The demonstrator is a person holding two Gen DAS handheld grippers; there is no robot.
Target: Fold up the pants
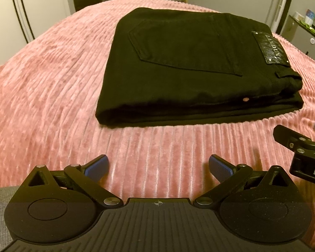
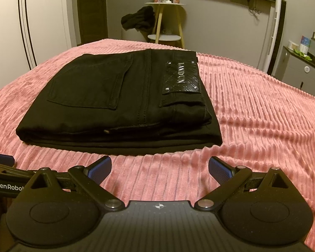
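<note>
Black pants (image 1: 191, 67) lie folded in a flat stack on the pink ribbed bedspread (image 1: 52, 79), back pocket and leather label facing up. They also show in the right wrist view (image 2: 115, 100). My left gripper (image 1: 158, 168) is open and empty, a short way in front of the stack's near edge. My right gripper (image 2: 159, 169) is open and empty, also in front of the stack. The right gripper's body shows at the right edge of the left wrist view (image 1: 304, 151). The left gripper's body shows at the left edge of the right wrist view (image 2: 4, 178).
The bedspread (image 2: 262, 109) spreads wide to the right of the pants. Beyond the bed stand a small round side table (image 2: 166, 21) with dark clothing (image 2: 138, 19) hanging on it, a dark door, white wardrobe doors at left and a cabinet (image 2: 304, 67) at right.
</note>
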